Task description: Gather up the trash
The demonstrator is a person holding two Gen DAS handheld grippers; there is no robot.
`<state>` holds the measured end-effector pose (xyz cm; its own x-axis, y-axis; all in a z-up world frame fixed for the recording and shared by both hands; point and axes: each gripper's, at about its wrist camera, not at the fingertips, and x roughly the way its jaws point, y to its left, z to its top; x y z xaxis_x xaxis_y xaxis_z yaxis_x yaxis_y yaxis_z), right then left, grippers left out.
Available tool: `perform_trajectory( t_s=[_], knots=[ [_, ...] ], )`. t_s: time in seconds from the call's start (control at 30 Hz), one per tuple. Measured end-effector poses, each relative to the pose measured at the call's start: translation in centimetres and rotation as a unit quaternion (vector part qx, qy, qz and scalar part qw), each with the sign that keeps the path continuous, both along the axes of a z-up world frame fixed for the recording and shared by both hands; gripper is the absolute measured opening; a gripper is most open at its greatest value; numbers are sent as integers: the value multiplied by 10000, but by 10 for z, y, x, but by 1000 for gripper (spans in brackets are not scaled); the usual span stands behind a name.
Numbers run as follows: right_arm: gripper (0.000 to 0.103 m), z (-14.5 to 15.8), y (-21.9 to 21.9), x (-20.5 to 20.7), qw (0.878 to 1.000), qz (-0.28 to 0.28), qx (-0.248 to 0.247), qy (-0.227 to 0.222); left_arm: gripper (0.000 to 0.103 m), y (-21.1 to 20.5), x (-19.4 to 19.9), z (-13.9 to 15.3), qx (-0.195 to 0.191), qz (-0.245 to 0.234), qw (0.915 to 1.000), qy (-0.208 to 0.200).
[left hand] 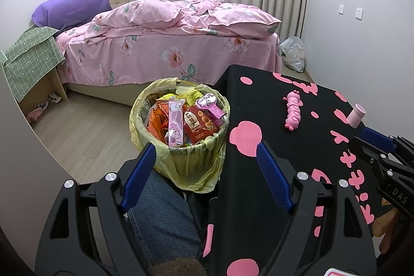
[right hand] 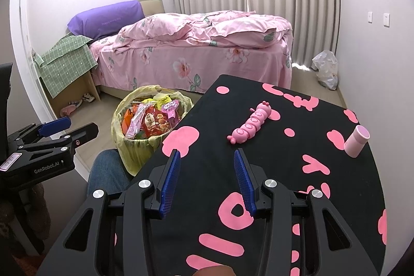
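Standing on the floor left of the table (right hand: pixel 258 172), the bin (left hand: pixel 181 146) is seen full of wrappers (left hand: pixel 191 118), just beyond the wide, empty left gripper (left hand: pixel 204 154). Toy (right hand: pixel 252 124) and bottle (right hand: pixel 356 141) lie past the right gripper (right hand: pixel 207 159), likewise wide and empty.

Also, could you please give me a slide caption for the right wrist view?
Open right gripper above the black-and-pink table, facing a pink caterpillar toy; full bin at left.

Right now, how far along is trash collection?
Looks mostly done: the lined bin is heaped with snack wrappers. In hand: nothing; left gripper and right gripper both have jaws open and empty. On the table only a pink caterpillar toy and a pink bottle remain, neither obviously trash.
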<state>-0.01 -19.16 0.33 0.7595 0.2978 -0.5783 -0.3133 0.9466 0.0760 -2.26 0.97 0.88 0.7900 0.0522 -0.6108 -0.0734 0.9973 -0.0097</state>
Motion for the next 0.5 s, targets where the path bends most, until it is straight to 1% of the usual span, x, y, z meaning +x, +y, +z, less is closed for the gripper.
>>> perform_trajectory(
  t_s=[0.17, 0.3, 0.37, 0.5],
  knots=[
    [41, 0, 0, 0, 10000, 3, -11, 1, 76, 1, 0, 0, -71, -74, 9999, -2],
    [41, -1, 2, 0, 10000, 15, -40, 0, 74, -3, 0, -1, 73, -96, 9999, -48],
    [41, -2, 1, 0, 10000, 19, -47, 8, 74, -5, 2, -3, 36, -156, 9999, 13],
    [41, -8, -5, 5, 9999, 43, -41, 137, 74, -13, 16, -16, -124, -370, 9986, 354]
  ],
)
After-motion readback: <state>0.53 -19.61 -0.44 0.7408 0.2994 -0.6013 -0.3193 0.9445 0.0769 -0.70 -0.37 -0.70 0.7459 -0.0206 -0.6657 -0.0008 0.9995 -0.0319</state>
